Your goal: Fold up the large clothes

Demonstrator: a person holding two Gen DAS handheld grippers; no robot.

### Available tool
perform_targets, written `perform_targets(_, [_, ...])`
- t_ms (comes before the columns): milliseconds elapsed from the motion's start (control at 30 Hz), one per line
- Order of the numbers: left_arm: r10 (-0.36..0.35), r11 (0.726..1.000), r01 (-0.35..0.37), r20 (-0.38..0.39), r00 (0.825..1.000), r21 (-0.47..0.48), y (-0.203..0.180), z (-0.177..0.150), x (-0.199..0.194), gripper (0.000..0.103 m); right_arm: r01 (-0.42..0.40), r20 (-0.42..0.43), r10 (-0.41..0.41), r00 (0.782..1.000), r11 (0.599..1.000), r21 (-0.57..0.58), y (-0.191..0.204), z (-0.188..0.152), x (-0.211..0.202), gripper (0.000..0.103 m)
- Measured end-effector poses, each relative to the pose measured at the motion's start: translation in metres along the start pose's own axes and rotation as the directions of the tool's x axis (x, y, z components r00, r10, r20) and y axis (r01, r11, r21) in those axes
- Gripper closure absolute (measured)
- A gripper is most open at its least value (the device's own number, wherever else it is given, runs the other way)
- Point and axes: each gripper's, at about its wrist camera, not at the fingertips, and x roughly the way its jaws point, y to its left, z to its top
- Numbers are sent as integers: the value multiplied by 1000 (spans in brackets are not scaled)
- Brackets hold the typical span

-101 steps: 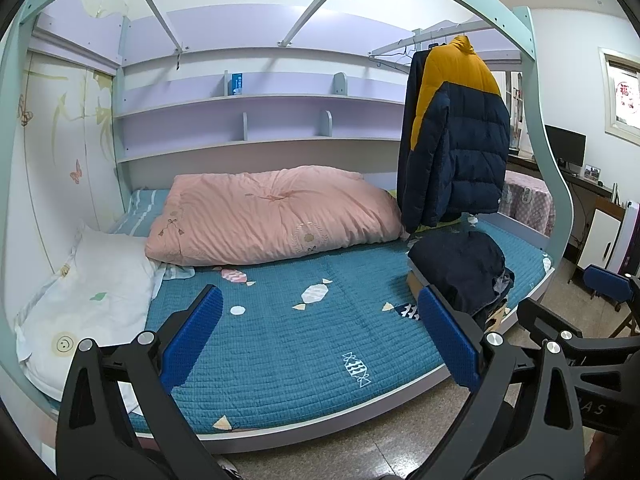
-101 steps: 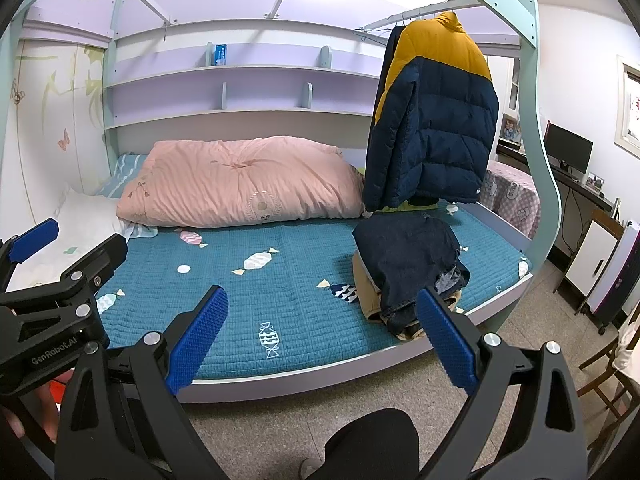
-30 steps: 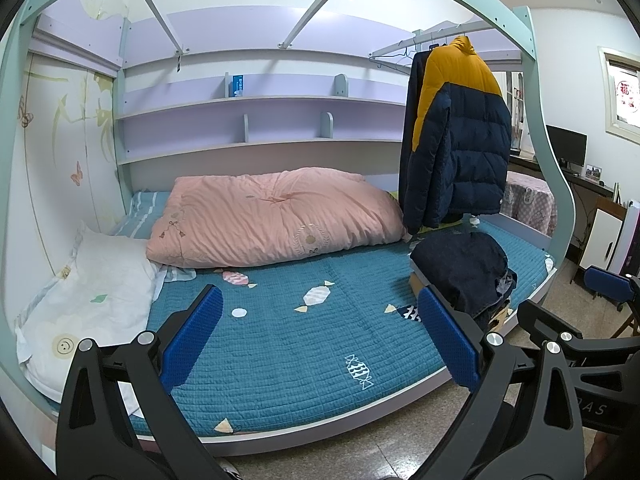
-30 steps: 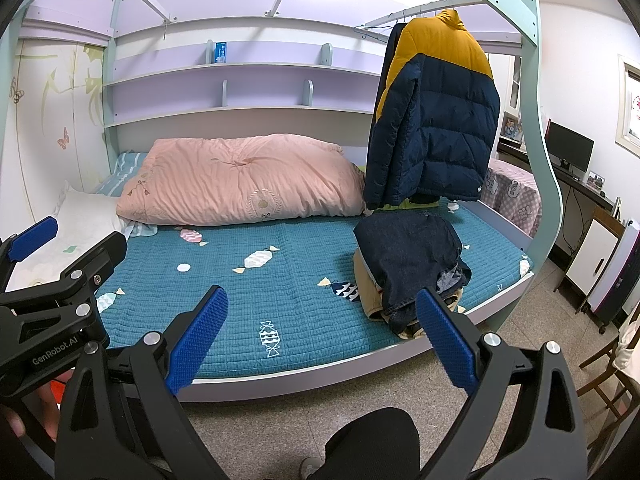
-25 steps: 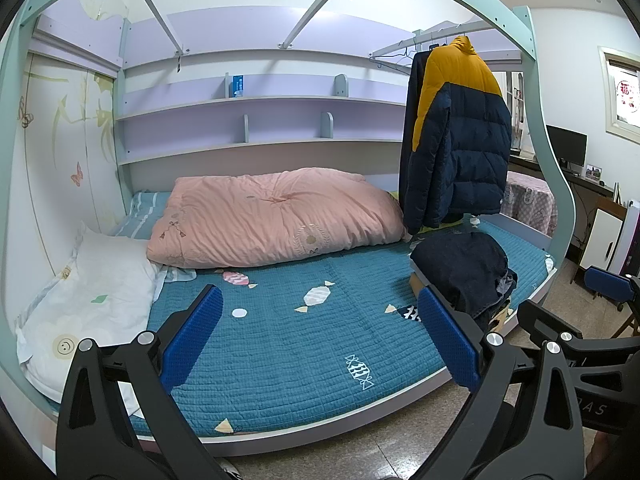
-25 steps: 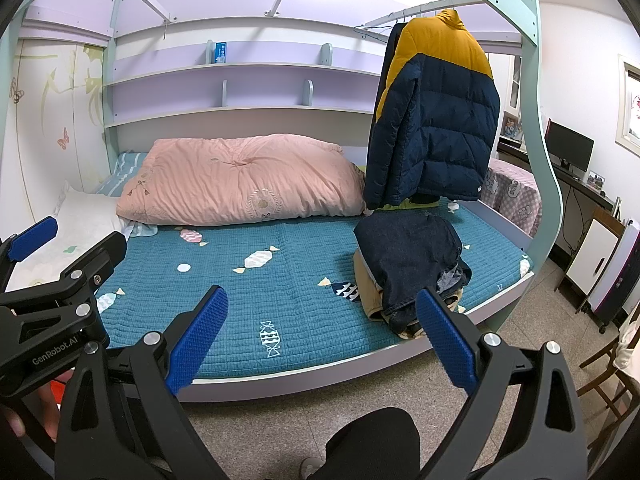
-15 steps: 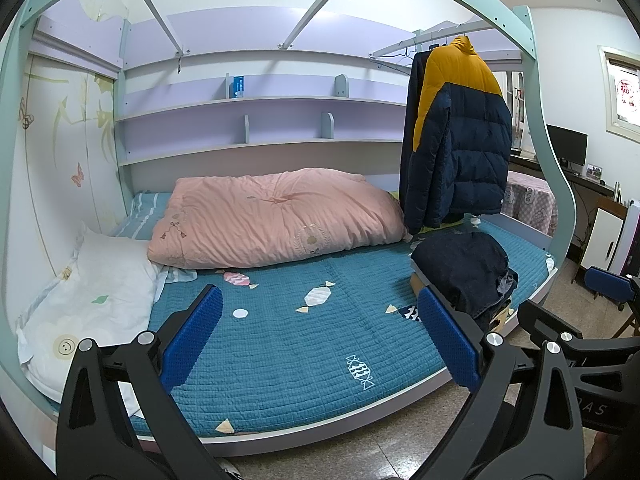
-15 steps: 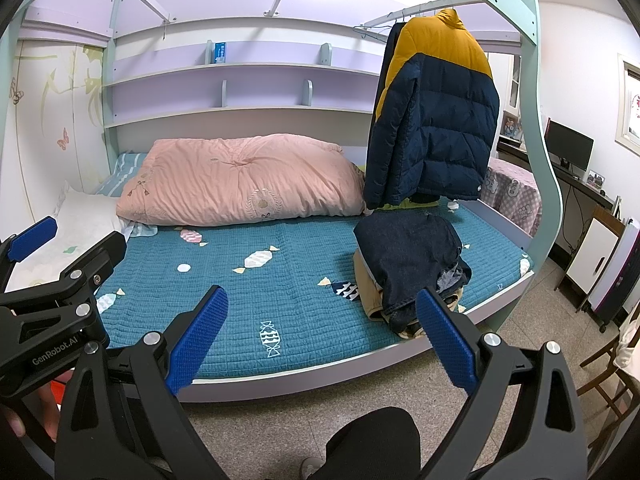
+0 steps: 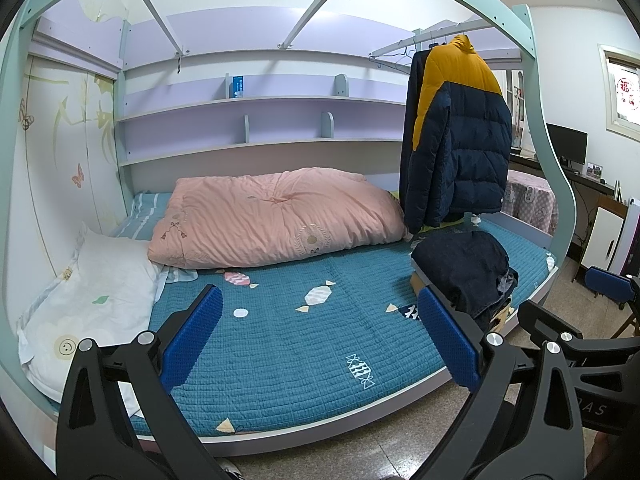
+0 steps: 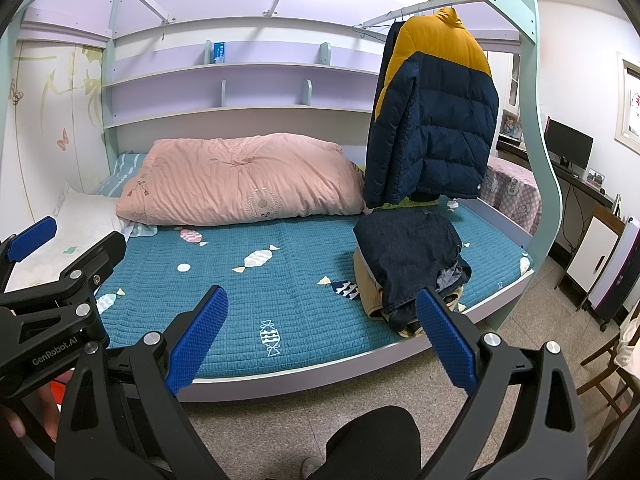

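A navy and yellow puffer jacket [image 9: 456, 140] [image 10: 434, 120] hangs from a rail at the right end of the bed. Below it a pile of dark folded clothes [image 9: 466, 264] [image 10: 408, 256] lies on the teal quilted bedspread [image 9: 280, 336] [image 10: 248, 280]. My left gripper [image 9: 320, 334] is open, held off the bed's front edge with nothing between its blue pads. My right gripper [image 10: 322, 334] is open too, over the floor in front of the bed, and empty. In the right wrist view, the left gripper [image 10: 60, 276] shows at the left edge.
A pink duvet [image 9: 276, 216] lies along the back of the bed and a white pillow [image 9: 92, 304] at its left end. Shelves [image 9: 260, 100] run above. A desk with a monitor [image 10: 568, 144], a cabinet and a wooden chair [image 10: 608, 356] stand right. A person's dark knee [image 10: 372, 444] is below.
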Motion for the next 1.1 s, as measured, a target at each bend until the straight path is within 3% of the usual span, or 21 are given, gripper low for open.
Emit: perform_targets(1100, [0, 1000, 0, -10, 1000, 1, 14, -3, 4, 5, -2, -6, 2, 1000, 1000, 3, 0, -1, 0, 11])
